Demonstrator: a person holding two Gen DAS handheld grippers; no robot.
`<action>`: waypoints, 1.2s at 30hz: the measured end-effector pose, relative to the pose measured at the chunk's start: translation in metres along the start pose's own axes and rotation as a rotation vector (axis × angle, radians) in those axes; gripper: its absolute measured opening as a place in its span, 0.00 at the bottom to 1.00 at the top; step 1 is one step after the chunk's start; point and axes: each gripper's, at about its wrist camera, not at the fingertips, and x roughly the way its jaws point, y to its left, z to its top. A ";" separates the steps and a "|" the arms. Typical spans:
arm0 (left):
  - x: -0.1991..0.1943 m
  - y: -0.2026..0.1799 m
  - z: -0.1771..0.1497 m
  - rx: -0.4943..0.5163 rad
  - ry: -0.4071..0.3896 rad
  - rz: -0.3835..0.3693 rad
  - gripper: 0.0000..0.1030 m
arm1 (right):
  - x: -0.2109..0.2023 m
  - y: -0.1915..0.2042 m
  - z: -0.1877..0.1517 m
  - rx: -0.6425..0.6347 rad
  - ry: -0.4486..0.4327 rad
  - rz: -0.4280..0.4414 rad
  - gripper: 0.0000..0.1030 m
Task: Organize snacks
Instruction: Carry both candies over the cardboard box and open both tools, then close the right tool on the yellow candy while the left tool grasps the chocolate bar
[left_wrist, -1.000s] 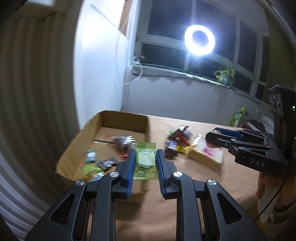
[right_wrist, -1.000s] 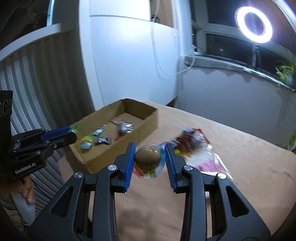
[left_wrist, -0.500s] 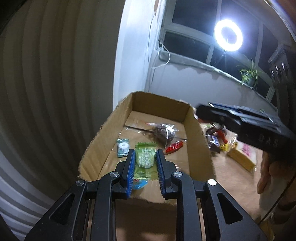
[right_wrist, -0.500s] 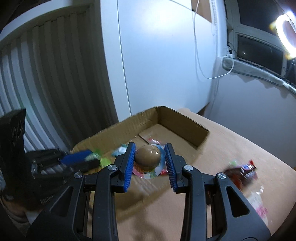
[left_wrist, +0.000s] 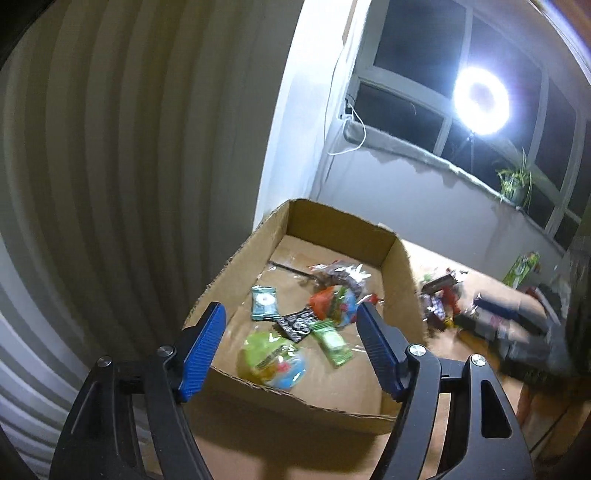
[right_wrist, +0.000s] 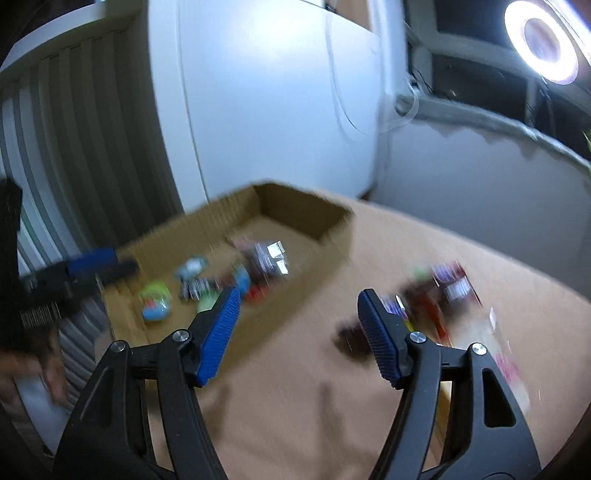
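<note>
A cardboard box (left_wrist: 236, 258) holds several snacks. My left gripper (left_wrist: 290, 325) is open and empty just above the box's near end. The green candy packet (left_wrist: 332, 341) lies on the box floor between its fingers, beside a round green jelly cup (left_wrist: 271, 356). My right gripper (right_wrist: 297, 310) is open and empty above the table, to the right of the box (right_wrist: 332, 229). A pile of loose snacks (right_wrist: 443, 295) lies on the table at its right finger. The right view is blurred by motion.
The box sits at the table's left edge beside a ribbed wall (left_wrist: 110, 166). A ring light (left_wrist: 480, 99) and a potted plant (left_wrist: 513, 184) stand at the window. A green carton (left_wrist: 522, 267) stands at the far right of the table (right_wrist: 406, 240).
Both grippers have opened. The green candy packet dropped from the left gripper into the box. The brown round snack left the right gripper, which has swung right, away from the box.
</note>
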 end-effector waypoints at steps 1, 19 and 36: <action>-0.003 -0.003 0.001 -0.001 -0.003 -0.009 0.71 | -0.003 -0.006 -0.011 0.015 0.028 -0.005 0.67; -0.005 -0.087 -0.015 0.076 0.051 -0.155 0.72 | 0.028 -0.060 -0.037 0.087 0.141 -0.003 0.71; 0.077 -0.137 -0.013 0.055 0.165 -0.236 0.72 | 0.062 -0.101 -0.012 -0.076 0.221 0.030 0.48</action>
